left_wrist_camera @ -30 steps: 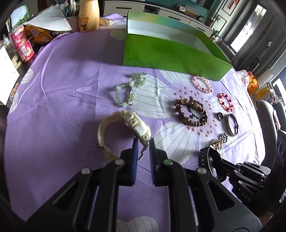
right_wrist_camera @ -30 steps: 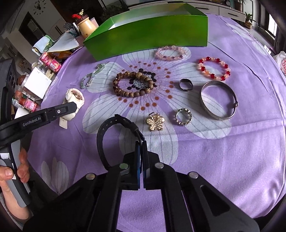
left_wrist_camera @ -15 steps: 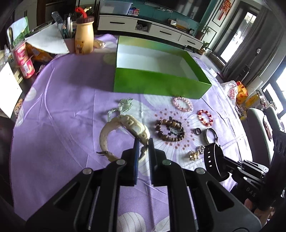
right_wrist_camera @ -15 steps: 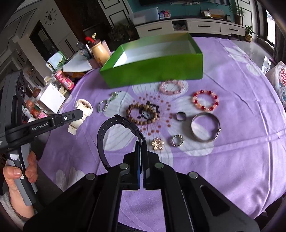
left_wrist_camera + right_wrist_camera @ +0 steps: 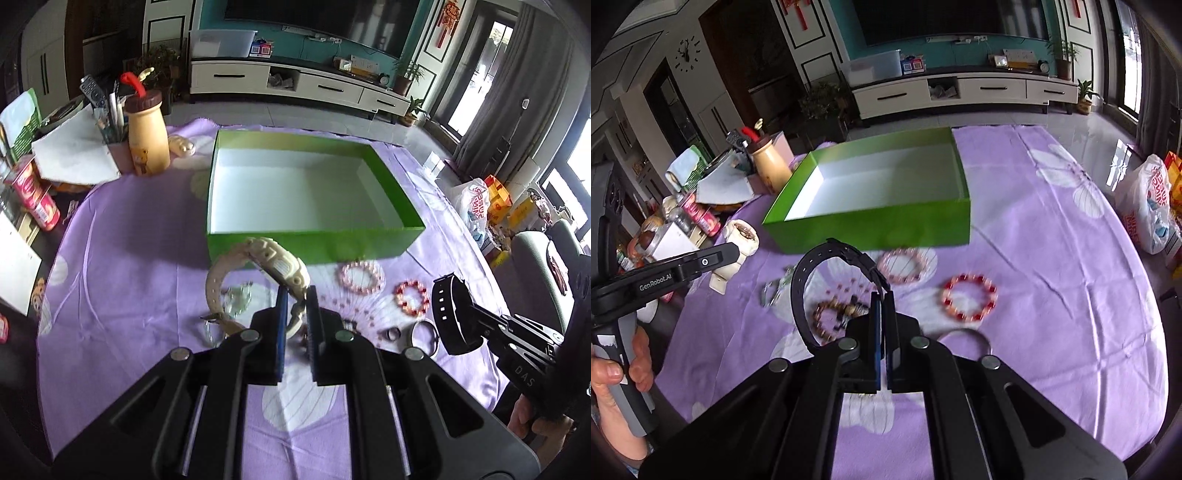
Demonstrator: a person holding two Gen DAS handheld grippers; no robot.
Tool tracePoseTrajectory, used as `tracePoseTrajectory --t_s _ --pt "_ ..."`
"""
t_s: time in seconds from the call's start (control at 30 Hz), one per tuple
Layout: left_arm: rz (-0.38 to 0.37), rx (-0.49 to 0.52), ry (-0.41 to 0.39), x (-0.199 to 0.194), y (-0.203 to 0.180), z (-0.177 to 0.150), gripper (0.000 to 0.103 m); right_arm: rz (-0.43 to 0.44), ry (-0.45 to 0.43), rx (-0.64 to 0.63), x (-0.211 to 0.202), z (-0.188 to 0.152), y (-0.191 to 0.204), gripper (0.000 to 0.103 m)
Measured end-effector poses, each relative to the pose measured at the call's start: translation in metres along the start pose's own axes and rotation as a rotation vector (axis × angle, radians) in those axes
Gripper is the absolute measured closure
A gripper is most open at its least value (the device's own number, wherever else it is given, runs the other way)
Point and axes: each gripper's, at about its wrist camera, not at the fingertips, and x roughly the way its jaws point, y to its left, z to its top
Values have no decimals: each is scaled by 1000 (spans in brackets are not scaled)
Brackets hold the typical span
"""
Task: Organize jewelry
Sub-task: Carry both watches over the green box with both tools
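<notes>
My left gripper is shut on a cream watch and holds it in the air in front of the green box. My right gripper is shut on a black watch, also lifted above the cloth; it shows in the left wrist view too. The box has a bare white floor. On the purple cloth lie a pink bead bracelet, a red bead bracelet, a brown bead bracelet, a green bracelet, a ring and a metal bangle.
At the table's left edge stand a yellow bottle, a pen cup, red cans and papers. A plastic bag sits off the right edge. A chair is at the right.
Both grippers have risen and moved toward the green box, lifting the cream watch and the black watch off the cloth. The box's inside now shows.
</notes>
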Motion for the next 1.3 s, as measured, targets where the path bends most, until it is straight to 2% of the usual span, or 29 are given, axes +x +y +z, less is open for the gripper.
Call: tracePoseTrajectory --t_s 0.3,0.57,0.87,1.3 --pt "16 12 -7 45 -6 56 94 -29 -21 18 46 55 -18 102" --pt "60 3 38 100 0 83 94 -46 -2 30 95 87 -26 102" --pt "119 17 53 133 0 95 93 -65 29 -4 130 106 -25 102" --pt "162 77 63 149 -14 95 93 -90 73 -4 149 103 -29 101"
